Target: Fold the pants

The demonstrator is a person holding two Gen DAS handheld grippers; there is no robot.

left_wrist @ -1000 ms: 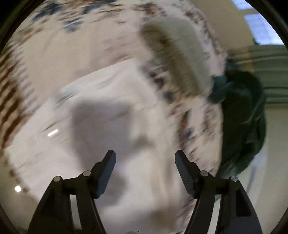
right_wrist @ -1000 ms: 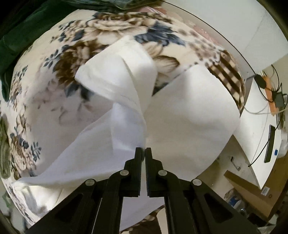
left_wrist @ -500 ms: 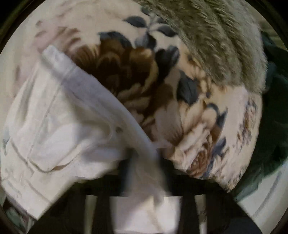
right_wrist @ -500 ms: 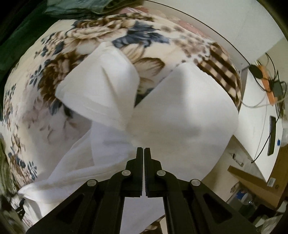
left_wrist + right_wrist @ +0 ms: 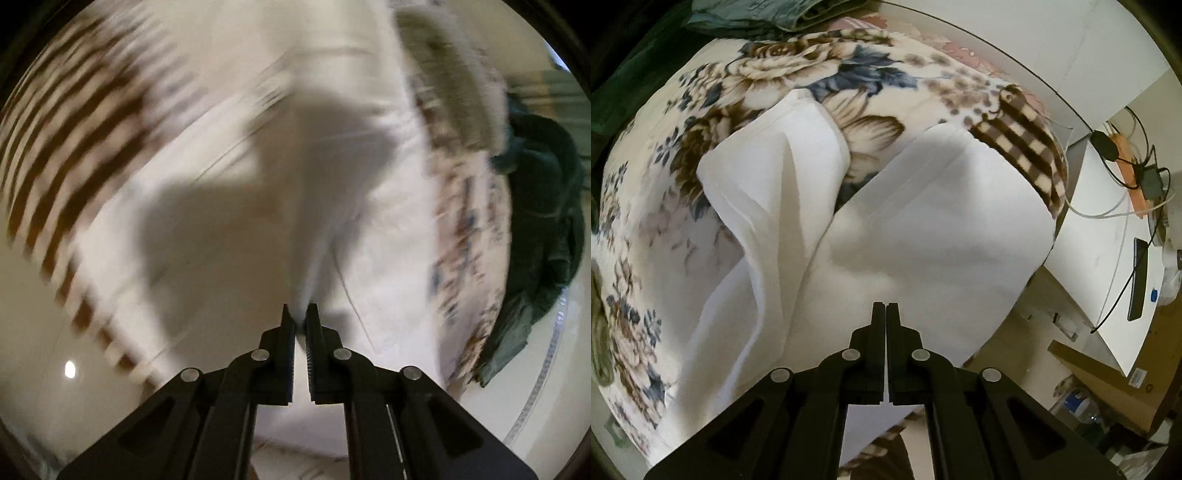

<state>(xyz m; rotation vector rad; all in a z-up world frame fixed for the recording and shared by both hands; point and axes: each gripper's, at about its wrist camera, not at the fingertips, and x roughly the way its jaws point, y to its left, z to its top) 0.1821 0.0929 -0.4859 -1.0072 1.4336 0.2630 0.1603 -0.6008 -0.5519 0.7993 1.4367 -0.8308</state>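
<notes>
White pants (image 5: 942,229) lie on a floral blanket (image 5: 783,81) on a bed. In the right wrist view one leg (image 5: 775,177) is folded and ridged to the left, the other spreads to the right. My right gripper (image 5: 885,310) is shut on the pants' fabric and holds it up. In the blurred left wrist view the pants (image 5: 258,221) fill the middle, and my left gripper (image 5: 300,314) is shut on a pinched ridge of the white fabric.
A dark green garment (image 5: 543,229) lies at the bed's right edge, and a furry grey-green pillow (image 5: 450,74) lies beyond it. A white desk (image 5: 1108,266) with cables and a power strip (image 5: 1134,173) stands right of the bed. The blanket's brown checked border (image 5: 1027,144) marks the bed's edge.
My left gripper was open above the pants, then swung in and closed on the fabric. My right gripper stayed shut on the pants and drew them a little; the legs shifted.
</notes>
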